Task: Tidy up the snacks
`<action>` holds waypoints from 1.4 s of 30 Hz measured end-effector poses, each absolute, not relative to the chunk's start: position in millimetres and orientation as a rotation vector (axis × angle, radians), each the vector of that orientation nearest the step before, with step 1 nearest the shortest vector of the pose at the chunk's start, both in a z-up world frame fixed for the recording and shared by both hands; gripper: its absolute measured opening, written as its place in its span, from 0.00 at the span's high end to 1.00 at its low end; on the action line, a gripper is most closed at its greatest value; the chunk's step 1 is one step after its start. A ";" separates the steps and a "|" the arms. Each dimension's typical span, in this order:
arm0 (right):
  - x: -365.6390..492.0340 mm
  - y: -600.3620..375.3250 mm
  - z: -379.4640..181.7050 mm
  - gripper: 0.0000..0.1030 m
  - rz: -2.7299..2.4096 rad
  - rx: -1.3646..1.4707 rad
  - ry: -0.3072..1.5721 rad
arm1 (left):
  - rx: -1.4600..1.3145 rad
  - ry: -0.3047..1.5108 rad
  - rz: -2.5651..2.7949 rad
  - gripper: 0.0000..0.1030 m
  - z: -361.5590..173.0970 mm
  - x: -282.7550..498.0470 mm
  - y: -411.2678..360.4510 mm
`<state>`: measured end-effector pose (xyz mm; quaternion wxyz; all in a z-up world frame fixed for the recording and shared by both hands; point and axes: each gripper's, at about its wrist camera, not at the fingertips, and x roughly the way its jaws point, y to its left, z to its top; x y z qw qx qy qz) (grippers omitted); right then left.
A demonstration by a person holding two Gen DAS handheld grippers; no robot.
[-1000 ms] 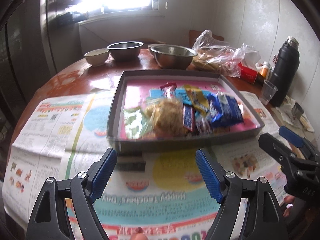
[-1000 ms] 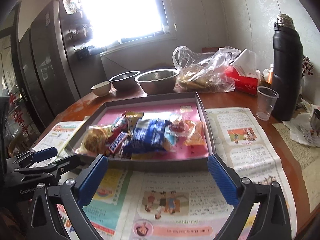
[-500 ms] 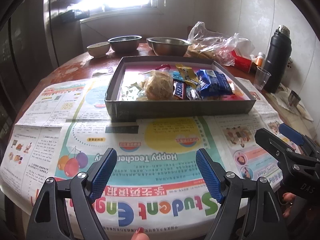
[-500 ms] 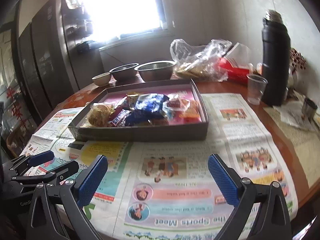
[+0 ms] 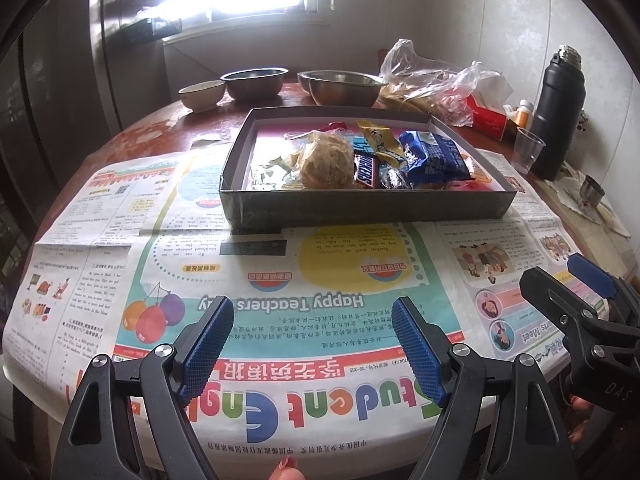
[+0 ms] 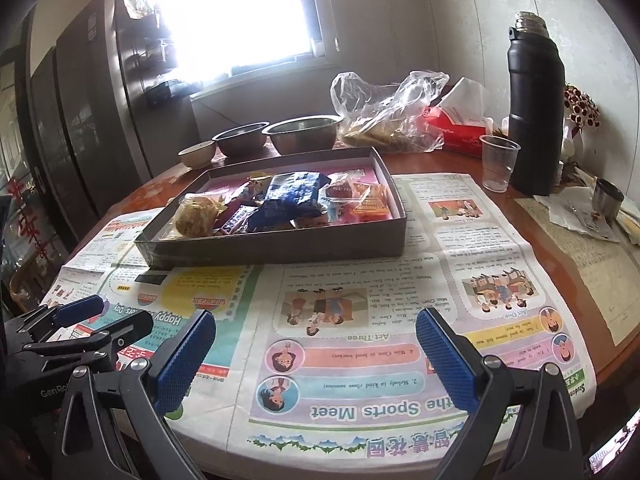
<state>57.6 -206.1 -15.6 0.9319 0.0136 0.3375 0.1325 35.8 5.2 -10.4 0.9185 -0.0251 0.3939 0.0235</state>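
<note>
A shallow grey box [image 5: 360, 206] [image 6: 280, 248] sits on newspaper mid-table and holds several snacks: a blue packet [image 5: 434, 156] [image 6: 294, 192], a Snickers bar [image 5: 365, 170] [image 6: 236, 218], a clear-wrapped brown pastry [image 5: 328, 160] [image 6: 196, 216] and orange packets [image 6: 370, 202]. My left gripper [image 5: 312, 340] is open and empty over the near edge of the table, well short of the box. My right gripper [image 6: 316, 352] is open and empty, also near the front edge. Each gripper shows in the other's view, the right one [image 5: 576, 288] and the left one [image 6: 100, 320].
Newspaper [image 5: 280, 300] covers the near half of the round wooden table. Behind the box stand two steel bowls [image 5: 340, 88], a small white bowl [image 5: 202, 94], a plastic bag [image 5: 432, 88], a red tissue box [image 6: 456, 128], a clear cup [image 6: 498, 162] and a black thermos [image 6: 534, 108].
Both grippers have pulled back from the box toward the table's front edge; the box looks smaller and farther. Both stay open and empty.
</note>
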 end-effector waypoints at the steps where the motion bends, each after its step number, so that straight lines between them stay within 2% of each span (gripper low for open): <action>1: 57.7 -204.9 -15.9 0.02 0.272 0.026 0.693 | -0.049 0.811 0.047 0.20 -10.8 36.0 4.9; 42: 57.8 -199.2 -18.3 0.02 0.258 0.004 0.698 | -0.038 0.822 0.067 0.20 -13.1 37.0 7.6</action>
